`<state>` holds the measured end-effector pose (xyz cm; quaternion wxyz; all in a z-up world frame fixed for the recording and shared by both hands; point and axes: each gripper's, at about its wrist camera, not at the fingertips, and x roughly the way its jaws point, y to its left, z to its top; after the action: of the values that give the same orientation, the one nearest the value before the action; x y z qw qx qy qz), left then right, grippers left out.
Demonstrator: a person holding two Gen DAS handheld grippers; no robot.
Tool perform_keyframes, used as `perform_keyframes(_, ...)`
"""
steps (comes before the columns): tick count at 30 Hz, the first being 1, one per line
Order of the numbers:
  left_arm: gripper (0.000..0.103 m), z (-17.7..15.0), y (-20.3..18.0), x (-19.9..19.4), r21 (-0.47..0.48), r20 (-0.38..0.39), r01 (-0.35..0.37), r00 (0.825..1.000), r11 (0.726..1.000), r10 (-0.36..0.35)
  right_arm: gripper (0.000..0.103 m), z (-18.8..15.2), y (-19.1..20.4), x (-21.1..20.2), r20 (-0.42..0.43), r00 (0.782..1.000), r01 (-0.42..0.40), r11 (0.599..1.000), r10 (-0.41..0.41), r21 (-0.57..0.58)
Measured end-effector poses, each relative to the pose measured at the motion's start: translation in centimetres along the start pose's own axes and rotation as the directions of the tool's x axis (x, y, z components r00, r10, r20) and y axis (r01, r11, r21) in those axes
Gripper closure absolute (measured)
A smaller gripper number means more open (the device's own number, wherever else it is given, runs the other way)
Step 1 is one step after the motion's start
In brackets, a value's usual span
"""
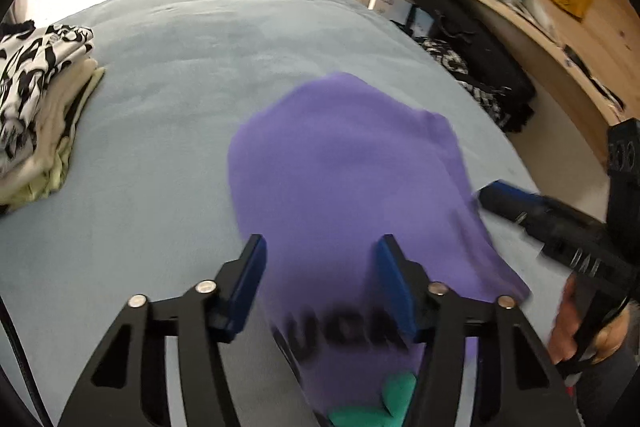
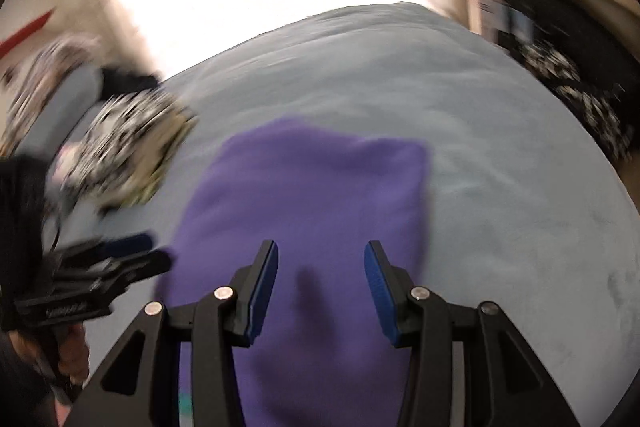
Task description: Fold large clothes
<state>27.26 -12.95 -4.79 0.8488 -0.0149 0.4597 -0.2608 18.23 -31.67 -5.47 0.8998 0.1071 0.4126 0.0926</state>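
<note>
The purple garment (image 1: 344,163) lies folded on the grey-blue bed (image 1: 160,147), its black lettering smeared past reading. The left gripper (image 1: 322,267) hangs over it, jaws parted, gripping nothing. The right gripper (image 2: 320,267) likewise, half open and empty. The clothes stack (image 1: 36,99) blurs out in the right wrist view.

**Purple top on the bed**

Purple garment (image 1: 344,163) lying folded on the grey-blue bed cover (image 1: 168,75). Soft and a bit lumpy, far edge rounded. Black letters near the close end, blurry. A bit of green at the bottom edge.
</note>
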Motion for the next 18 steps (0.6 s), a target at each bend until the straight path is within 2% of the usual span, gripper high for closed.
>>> perform_keyframes(3, 0.053, -2.4, -1.2, -0.4, 0.005, -0.021, 0.035, 0.999, 0.999, -0.035, 0.058, -2.4, 1.9, 0.5, -0.044, 0.999, -0.013, 0.997, 0.01, -0.076)
perform_keyframes(5, 0.053, -3.9, -2.0, -0.5, 0.057, -0.012, -0.015, 1.0, 0.998, 0.016, 0.058, -3.9, 1.3, 1.5, -0.069, 0.997, 0.03, 0.995, -0.036, -0.094)
perform_keyframes(7, 0.053, -4.9, -2.7, -0.3, 0.1, 0.004, -0.058, 0.998, 0.993, 0.058, 0.059, -5.0, -0.4, 2.1, -0.084, 0.993, 0.074, 0.995, -0.079, -0.061)
perform_keyframes(8, 0.053, -5.3, -2.9, -0.2, 0.112, 0.013, -0.064, 0.998, 0.992, 0.063, 0.066, -5.5, -1.3, 2.0, -0.082, 0.993, 0.084, 0.996, -0.087, -0.041)
perform_keyframes(9, 0.053, -5.6, -3.1, -0.2, 0.117, 0.017, -0.064, 0.998, 0.991, 0.063, 0.081, -6.0, -2.2, 1.9, -0.078, 0.994, 0.078, 0.997, -0.08, -0.026)
perform_keyframes(11, 0.053, -5.9, -3.2, -0.2, 0.13, 0.027, -0.076, 0.997, 0.989, 0.074, 0.094, -6.7, -3.4, 1.4, -0.072, 0.993, 0.096, 0.995, -0.097, -0.017)
perform_keyframes(18, 0.051, -6.2, -3.3, -0.1, 0.105, 0.038, -0.077, 0.997, 0.992, 0.073, 0.094, -7.1, -3.5, 0.8, -0.072, 0.993, 0.094, 0.995, -0.093, 0.018)
